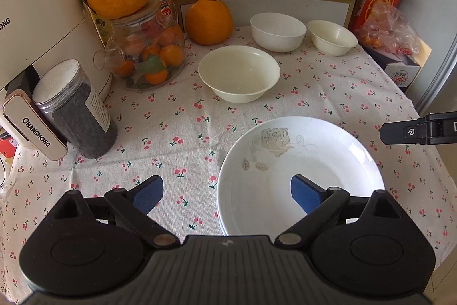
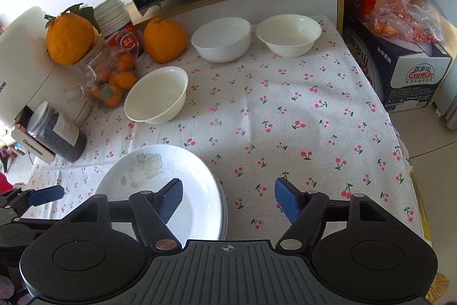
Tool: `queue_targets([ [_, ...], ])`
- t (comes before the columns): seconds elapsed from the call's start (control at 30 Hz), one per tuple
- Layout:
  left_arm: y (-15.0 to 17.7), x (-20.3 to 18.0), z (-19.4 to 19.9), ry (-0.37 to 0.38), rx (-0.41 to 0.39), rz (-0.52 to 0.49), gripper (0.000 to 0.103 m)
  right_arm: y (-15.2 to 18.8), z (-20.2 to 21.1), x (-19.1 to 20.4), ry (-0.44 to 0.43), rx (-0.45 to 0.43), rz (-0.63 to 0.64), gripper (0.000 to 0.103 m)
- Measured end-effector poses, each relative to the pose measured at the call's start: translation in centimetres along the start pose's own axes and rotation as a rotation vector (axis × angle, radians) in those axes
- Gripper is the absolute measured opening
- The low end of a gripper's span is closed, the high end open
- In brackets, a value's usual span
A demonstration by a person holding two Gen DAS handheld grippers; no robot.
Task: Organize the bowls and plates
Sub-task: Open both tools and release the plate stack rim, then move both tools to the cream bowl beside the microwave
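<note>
White plates (image 2: 160,190) are sitting stacked at the near edge of the cherry-print cloth (image 2: 285,116), flower plate on top. Left gripper (image 1: 227,195) and right gripper (image 2: 228,197) are both hanging wide open, straddling opposite rims, gripping nothing; looks like a two-sided set-down. Three bowls (image 1: 239,73) are waiting loose farther back, well apart, likely next for nesting.
</note>
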State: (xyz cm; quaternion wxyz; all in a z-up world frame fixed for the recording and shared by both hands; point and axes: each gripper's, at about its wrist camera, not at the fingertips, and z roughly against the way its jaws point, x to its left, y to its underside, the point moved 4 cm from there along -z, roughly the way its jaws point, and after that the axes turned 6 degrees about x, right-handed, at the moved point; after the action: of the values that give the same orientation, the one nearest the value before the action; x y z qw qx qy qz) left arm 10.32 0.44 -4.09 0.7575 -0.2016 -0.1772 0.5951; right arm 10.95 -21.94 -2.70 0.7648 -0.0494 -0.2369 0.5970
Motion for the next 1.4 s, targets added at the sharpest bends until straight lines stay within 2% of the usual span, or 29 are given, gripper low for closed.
queue_targets([
  [0.2,-3.0,-0.1,-1.2,0.025,0.002,0.016,0.100,-2.4,-0.3,-1.7,-0.089,-0.012,-0.151,0.089],
  [0.33,-6.0,-0.1,-1.5,-0.010,-0.025,-0.008,0.103,-5.0,-0.9,-2.4,-0.127,-0.045,-0.203,0.090],
  [0.43,-8.2,0.1,-2.0,-0.004,-0.051,0.012,0.103,-6.8,-1.6,-2.9,-0.164,-0.079,-0.243,0.094],
  [0.77,-15.0,-0.9,-5.6,0.004,-0.068,0.059,0.103,-11.6,-6.9,-5.8,-0.300,-0.146,-0.381,0.095],
  [1.0,-18.2,-1.8,-9.6,0.086,-0.054,0.107,0.102,-12.9,-11.5,-8.1,-0.506,-0.167,-0.517,0.095],
  [1.17,-20.1,-2.2,-12.1,0.151,-0.025,0.134,0.095,-14.2,-13.9,-8.1,-0.568,-0.203,-0.564,0.095],
  [1.4,-21.1,-2.2,-14.5,0.215,0.018,0.166,0.068,-15.0,-16.5,-8.0,-0.578,-0.209,-0.613,0.093],
])
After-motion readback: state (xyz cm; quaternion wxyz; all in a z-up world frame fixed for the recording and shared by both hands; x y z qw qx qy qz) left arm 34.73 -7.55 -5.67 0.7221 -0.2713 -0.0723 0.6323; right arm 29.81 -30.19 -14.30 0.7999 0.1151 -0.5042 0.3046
